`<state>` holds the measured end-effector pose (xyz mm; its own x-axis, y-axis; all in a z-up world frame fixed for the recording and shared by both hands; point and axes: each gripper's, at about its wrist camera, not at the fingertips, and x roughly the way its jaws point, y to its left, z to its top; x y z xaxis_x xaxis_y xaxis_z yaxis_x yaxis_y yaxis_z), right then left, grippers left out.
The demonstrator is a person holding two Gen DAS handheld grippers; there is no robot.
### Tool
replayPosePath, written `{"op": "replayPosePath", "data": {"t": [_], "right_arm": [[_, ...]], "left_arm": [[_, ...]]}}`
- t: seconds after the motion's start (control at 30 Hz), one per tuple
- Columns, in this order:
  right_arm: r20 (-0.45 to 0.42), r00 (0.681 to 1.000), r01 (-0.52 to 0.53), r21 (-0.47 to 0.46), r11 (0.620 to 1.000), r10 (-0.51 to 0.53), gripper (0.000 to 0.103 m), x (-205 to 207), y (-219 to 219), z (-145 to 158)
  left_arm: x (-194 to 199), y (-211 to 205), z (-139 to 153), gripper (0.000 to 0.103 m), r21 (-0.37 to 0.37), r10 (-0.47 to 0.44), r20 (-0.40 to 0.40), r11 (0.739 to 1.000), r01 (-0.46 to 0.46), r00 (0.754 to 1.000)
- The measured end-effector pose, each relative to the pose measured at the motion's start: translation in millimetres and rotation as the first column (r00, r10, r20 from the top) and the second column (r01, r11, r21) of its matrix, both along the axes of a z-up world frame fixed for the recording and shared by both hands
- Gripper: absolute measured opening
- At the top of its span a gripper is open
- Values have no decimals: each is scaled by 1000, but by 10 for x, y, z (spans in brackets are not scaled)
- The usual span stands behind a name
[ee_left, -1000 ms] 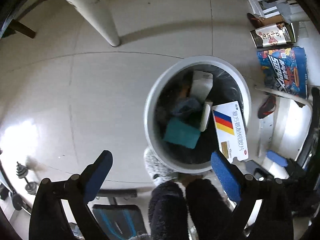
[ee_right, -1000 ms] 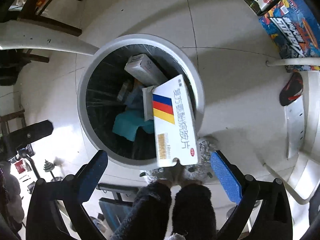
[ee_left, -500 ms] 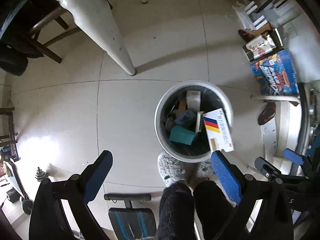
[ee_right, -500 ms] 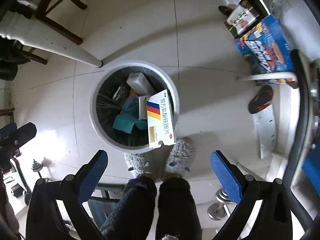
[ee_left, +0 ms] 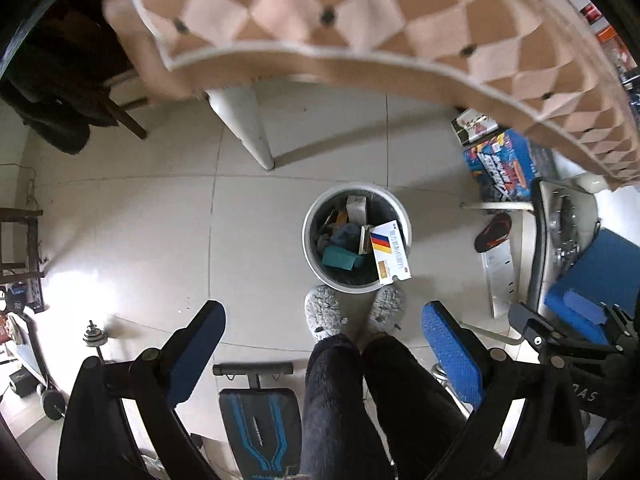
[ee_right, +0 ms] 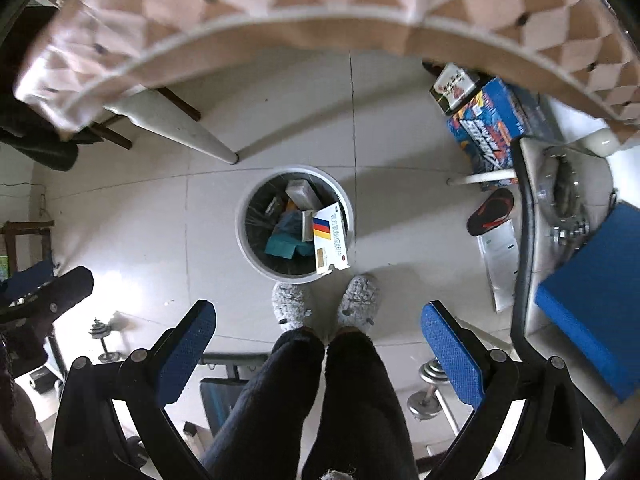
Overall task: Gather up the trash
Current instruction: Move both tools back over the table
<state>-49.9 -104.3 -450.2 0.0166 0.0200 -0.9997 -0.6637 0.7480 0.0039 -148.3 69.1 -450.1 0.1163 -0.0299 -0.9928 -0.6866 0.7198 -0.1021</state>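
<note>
A white round trash bin [ee_left: 309,240] [ee_right: 241,236] stands on the tiled floor far below both grippers. A white medicine box with blue, red and yellow stripes [ee_left: 391,254] [ee_right: 331,242] leans out over its near rim. Inside lie a teal packet [ee_left: 340,258] [ee_right: 280,247], a white box [ee_left: 356,205] and other scraps. My left gripper [ee_left: 323,314] is open and holds nothing. My right gripper [ee_right: 317,309] is also open and holds nothing. Each gripper shows at the edge of the other's view.
A table with a peach checkered cloth [ee_left: 360,20] [ee_right: 320,4] fills the top, its white leg [ee_left: 246,132] behind the bin. A person's dark legs and grey slippers [ee_left: 322,314] stand at the bin. Boxes [ee_left: 500,160], a sandal [ee_left: 493,232], a bench [ee_left: 260,420] and a dumbbell [ee_left: 94,338] lie around.
Both grippers have risen well away from the bin, which now looks much smaller. The table top has come into view. The striped box still leans on the rim.
</note>
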Motion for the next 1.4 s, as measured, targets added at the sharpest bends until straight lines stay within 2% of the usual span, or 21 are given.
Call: {"op": "replayPosePath", "data": {"t": [0.17,0.3,0.47,0.57,0.7,0.77,0.9,1.0,1.1,1.23,1.4], "right_arm": [[-9,1000,24,55,998,-24,103,36,105,629],[-13,998,66,120,991,-64,103,227,257,1072],[20,994,105,190,976,-111,103,794,606,1520],[29,988,143,209,967,-152,103,1370,833,1713],[56,976,191,231,954,-209,103,2382,1113,1871],[71,969,213,240,947,-236,103,3013,1306,1909],[81,955,260,241,935,-287,103,4137,1694,1927],[75,942,301,243,922,-327,103,4959,2033,1907],[65,934,326,251,911,-352,103,5536,2314,1878],[59,927,343,266,901,-371,103,6163,2726,1838],[23,931,346,255,903,-363,103,6616,3177,1709]], "left_arm": [[18,55,524,100,62,11,7,998,-11,1000],[168,198,903,100,119,41,37,992,-45,999],[672,507,1314,100,232,83,79,968,-100,993],[1135,737,1435,101,294,96,85,948,-117,992],[1863,1076,1361,102,295,124,74,945,-141,990],[2262,1267,1267,102,286,142,53,946,-152,988],[3115,1690,989,102,203,191,18,960,-191,981],[3617,1921,866,102,173,195,2,966,-192,981],[4246,2157,765,102,180,180,-10,968,-176,984],[4806,2401,651,102,194,161,-31,969,-152,987],[5076,2583,567,103,178,160,-57,973,-148,985]]}}
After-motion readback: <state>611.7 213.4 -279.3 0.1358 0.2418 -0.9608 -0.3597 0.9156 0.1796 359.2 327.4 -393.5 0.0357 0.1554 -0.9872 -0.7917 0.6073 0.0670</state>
